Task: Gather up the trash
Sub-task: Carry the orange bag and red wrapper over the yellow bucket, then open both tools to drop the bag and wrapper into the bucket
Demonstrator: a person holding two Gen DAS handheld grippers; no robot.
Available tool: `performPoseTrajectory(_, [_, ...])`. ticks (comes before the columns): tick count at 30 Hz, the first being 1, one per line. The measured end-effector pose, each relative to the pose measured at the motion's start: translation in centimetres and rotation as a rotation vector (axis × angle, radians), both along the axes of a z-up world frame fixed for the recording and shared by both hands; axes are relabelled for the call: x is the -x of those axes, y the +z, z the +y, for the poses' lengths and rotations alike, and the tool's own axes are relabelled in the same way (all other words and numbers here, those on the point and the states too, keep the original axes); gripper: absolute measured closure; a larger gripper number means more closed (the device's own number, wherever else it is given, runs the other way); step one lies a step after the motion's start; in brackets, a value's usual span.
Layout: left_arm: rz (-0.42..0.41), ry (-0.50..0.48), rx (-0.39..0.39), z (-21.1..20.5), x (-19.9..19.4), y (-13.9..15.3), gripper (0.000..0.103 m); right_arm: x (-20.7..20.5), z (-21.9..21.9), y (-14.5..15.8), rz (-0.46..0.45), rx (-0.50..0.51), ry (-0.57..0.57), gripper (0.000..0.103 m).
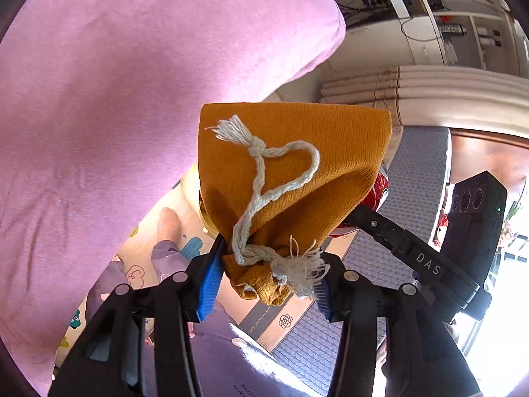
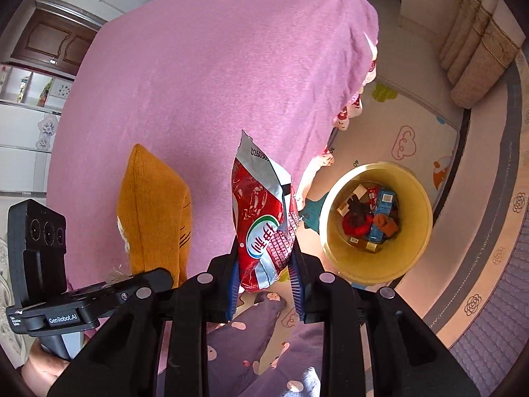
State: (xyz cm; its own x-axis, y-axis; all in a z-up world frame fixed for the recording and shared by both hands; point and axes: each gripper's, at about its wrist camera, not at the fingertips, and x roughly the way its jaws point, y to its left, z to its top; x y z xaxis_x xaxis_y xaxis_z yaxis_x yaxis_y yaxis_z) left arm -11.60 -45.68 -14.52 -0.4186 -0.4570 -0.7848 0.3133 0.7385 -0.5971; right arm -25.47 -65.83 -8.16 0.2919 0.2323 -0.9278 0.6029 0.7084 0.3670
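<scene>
Right tool (image 2: 263,279) pinches red wrapper (image 2: 264,218), yellow bin (image 2: 420,231) just beside.

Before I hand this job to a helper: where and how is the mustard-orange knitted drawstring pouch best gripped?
By its gathered neck, where the left gripper already clamps it. The mustard-orange knitted drawstring pouch bunches narrow there, cinched by the white braided cord, so the blue pads span it from both sides; the body flares far wider. Judging by this hold, come in from the tied end.
</scene>
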Motion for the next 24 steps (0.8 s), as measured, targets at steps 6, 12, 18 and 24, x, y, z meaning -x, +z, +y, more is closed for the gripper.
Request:
performPoseTrajectory(6, [0.007, -0.120, -0.004, -6.4, 3.6, -1.0, 0.055, 4.8, -3.8, -1.0, 0.011, -0.005, -0.086, 0.077])
performPoseTrajectory(12, [0.026, -0.201, -0.013, -10.4, 6.7, -2.2, 0.055, 8.7, -6.5, -2.6, 0.028, -0.015, -0.156, 0.077])
performPoseTrajectory(18, [0.034, -0.234, -0.040, -13.2, 8.6, -3.3, 0.049, 11.5, -8.5, -3.9, 0.046, -0.031, -0.214, 0.071])
performPoseTrajectory(24, [-0.037, -0.273, -0.122, -13.7, 9.3, -3.9, 0.020, 12.9, -9.5, -5.0, 0.076, -0.052, -0.253, 0.052])
